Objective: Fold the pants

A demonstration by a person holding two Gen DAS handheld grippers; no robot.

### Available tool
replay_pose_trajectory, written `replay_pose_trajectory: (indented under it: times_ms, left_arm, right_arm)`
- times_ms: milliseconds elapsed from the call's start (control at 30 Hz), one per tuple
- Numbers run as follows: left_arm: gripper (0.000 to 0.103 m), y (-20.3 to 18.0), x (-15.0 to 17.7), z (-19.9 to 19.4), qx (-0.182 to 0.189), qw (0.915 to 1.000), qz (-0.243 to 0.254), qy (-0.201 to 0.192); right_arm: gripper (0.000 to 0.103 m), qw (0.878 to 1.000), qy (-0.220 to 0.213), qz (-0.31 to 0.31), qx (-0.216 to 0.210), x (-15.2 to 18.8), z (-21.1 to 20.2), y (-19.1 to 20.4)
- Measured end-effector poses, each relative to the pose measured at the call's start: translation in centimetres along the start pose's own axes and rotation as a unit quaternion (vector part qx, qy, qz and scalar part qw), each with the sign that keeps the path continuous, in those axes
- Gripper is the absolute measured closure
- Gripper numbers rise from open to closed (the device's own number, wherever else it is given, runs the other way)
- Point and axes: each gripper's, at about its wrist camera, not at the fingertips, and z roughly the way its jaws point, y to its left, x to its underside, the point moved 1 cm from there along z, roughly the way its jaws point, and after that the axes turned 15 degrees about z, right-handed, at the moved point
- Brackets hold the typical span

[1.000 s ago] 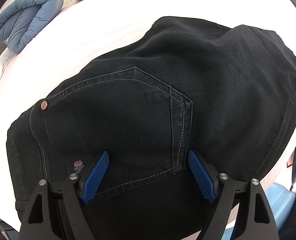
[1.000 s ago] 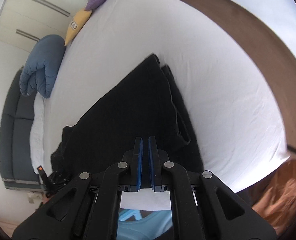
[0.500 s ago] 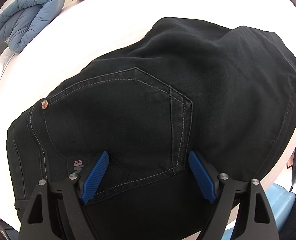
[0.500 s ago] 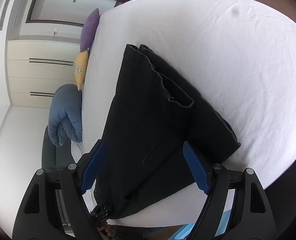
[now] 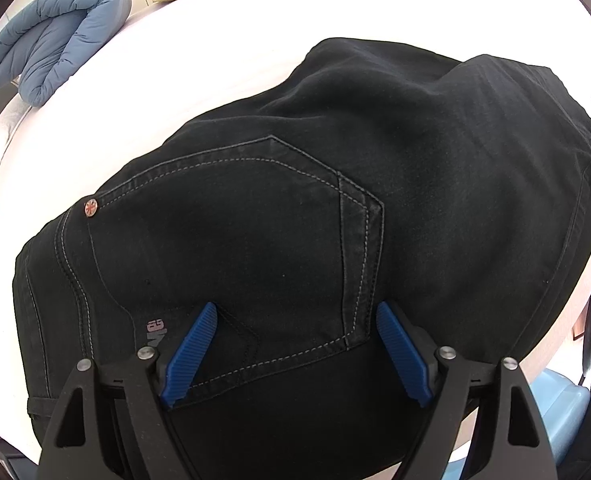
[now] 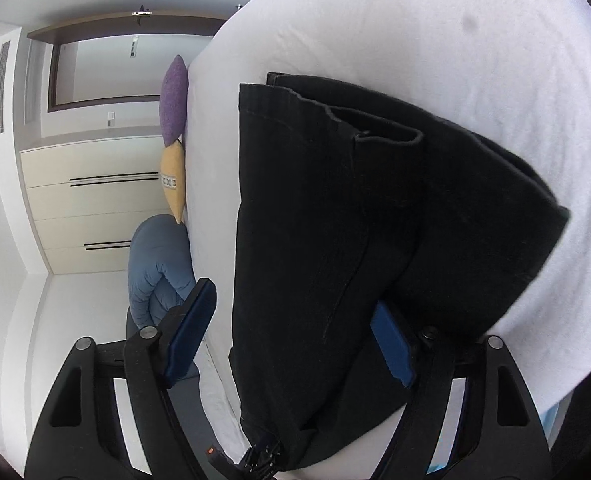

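Right tool (image 6: 295, 332) now lower, closing astride folded pants (image 6: 335, 240), one pad half hidden; left tool (image 5: 295, 344) spread.

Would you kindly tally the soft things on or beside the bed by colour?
Black: 1, the folded pants
Blue: 1, the rolled duvet
Purple: 1, the cushion
Yellow: 1, the cushion
Total: 4

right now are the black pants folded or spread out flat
Folded: the black pants lie doubled in stacked layers on the white bed, hems showing over the lower layer.
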Motion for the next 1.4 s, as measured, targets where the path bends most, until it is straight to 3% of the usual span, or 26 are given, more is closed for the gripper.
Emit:
replay_pose_trajectory:
  times_ms: [33, 67, 100, 300, 500, 700, 967, 1267, 1400]
  left_arm:
    - [0.019, 0.0, 0.0, 0.0, 0.000, 1.0000, 0.000, 0.000]
    - [0.019, 0.0, 0.0, 0.0, 0.001, 1.0000, 0.000, 0.000]
    - [0.019, 0.0, 0.0, 0.0, 0.001, 1.0000, 0.000, -0.001]
    - [0.018, 0.0, 0.1, -0.1, 0.001, 1.0000, 0.000, -0.003]
    - [0.018, 0.1, 0.0, -0.1, 0.001, 1.0000, 0.002, -0.002]
    - [0.018, 0.1, -0.2, -0.1, 0.000, 1.0000, 0.001, -0.002]
    - [0.017, 0.1, -0.5, -0.2, 0.003, 0.9999, 0.010, -0.001]
    - [0.012, 1.2, -0.2, -0.3, 0.013, 0.9990, 0.040, 0.013]
    - [0.012, 1.6, 0.0, -0.4, 0.010, 0.9981, 0.054, 0.029]
  right_arm:
    - [0.057, 1.000, -0.007, -0.003, 0.004, -0.2, 0.0, -0.2]
    - [0.074, 1.000, -0.013, -0.001, 0.008, -0.4, -0.1, -0.8]
    - [0.085, 1.000, -0.017, 0.005, 0.009, -0.7, -0.1, -1.0]
    - [0.098, 0.999, -0.050, -0.003, 0.011, -0.8, -1.4, -1.7]
    - [0.102, 0.993, -0.109, -0.031, 0.031, -1.2, -4.9, -1.1]
    - [0.102, 0.995, -0.098, -0.015, 0.007, -1.5, -5.0, -1.9]
    - [0.103, 0.992, -0.113, -0.051, 0.018, -1.1, -7.9, 0.0]
    - [0.103, 0.993, -0.110, 0.006, 0.045, -1.4, -9.3, -4.1]
    - [0.103, 0.992, -0.112, -0.001, 0.053, -1.4, -9.4, -3.6]
